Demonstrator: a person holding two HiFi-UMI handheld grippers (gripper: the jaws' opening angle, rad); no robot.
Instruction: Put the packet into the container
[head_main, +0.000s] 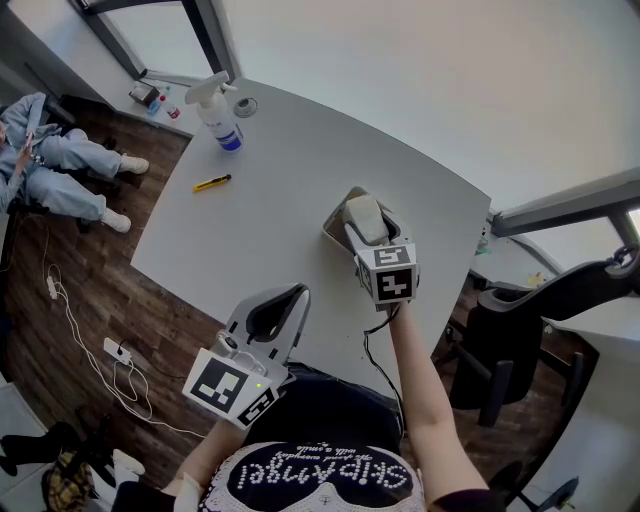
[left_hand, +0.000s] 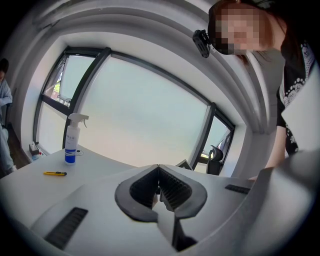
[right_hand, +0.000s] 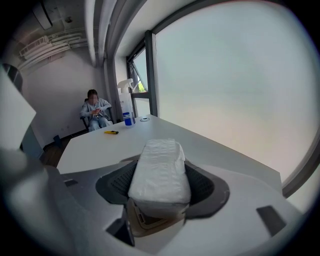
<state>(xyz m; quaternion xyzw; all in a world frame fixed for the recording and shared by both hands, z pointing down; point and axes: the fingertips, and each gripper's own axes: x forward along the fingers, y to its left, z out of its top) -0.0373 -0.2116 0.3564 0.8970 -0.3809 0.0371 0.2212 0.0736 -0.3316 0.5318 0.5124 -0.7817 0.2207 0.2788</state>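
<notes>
Head view: the right gripper (head_main: 372, 238) is clamped on a white packet (head_main: 364, 213) directly above a tan container (head_main: 333, 222) that stands on the white table (head_main: 260, 230). The left gripper (head_main: 290, 298) hangs over the table's near edge, well apart from the container. A spray bottle (head_main: 218, 110) and a yellow utility knife (head_main: 212, 183) sit at the far side.

Left gripper view: the left gripper (left_hand: 159, 185) has its jaws pressed together with nothing between them.

Right gripper view: the right gripper (right_hand: 161, 192) has its jaws pinching the packet (right_hand: 160, 165) from both sides. Part of the container (right_hand: 150, 221) shows beneath the packet.
</notes>
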